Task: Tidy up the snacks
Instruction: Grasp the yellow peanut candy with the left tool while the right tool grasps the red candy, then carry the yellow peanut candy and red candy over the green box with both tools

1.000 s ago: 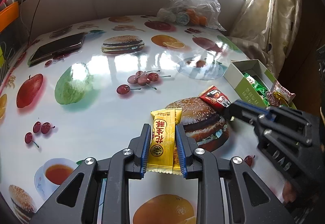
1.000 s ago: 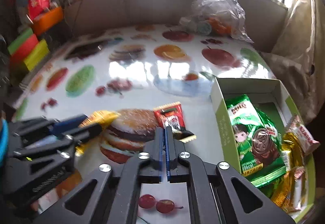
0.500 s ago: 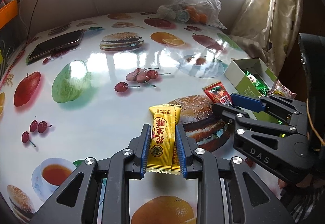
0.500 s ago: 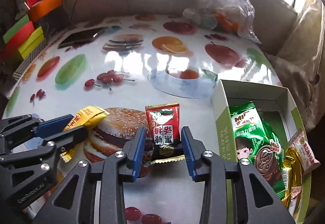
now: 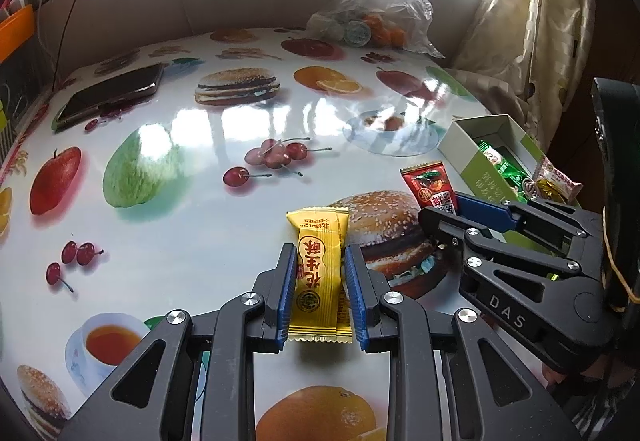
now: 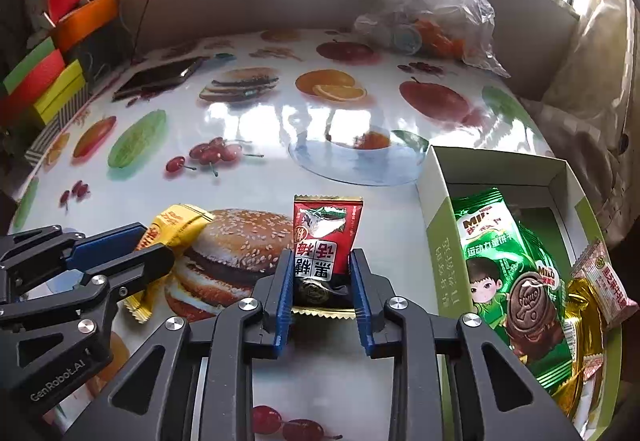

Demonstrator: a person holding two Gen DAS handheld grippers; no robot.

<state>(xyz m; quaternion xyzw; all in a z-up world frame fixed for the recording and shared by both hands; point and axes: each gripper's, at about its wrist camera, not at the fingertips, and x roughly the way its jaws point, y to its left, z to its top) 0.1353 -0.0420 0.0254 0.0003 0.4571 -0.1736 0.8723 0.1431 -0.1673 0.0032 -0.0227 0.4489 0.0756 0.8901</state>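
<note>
right gripper (image 6: 322, 289) jaws just closing on red packet (image 6: 326, 241)

home | fruit-print tablecloth (image 5: 192, 225) | curtain (image 5: 532, 21) | phone (image 5: 112, 93)

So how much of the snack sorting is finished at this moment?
Done: several snacks, a green biscuit pack among them, already lie in the box. In hand: the left gripper is closed on the yellow candy; the right gripper has just been closing on the red packet. Left: both still go into the box.
</note>
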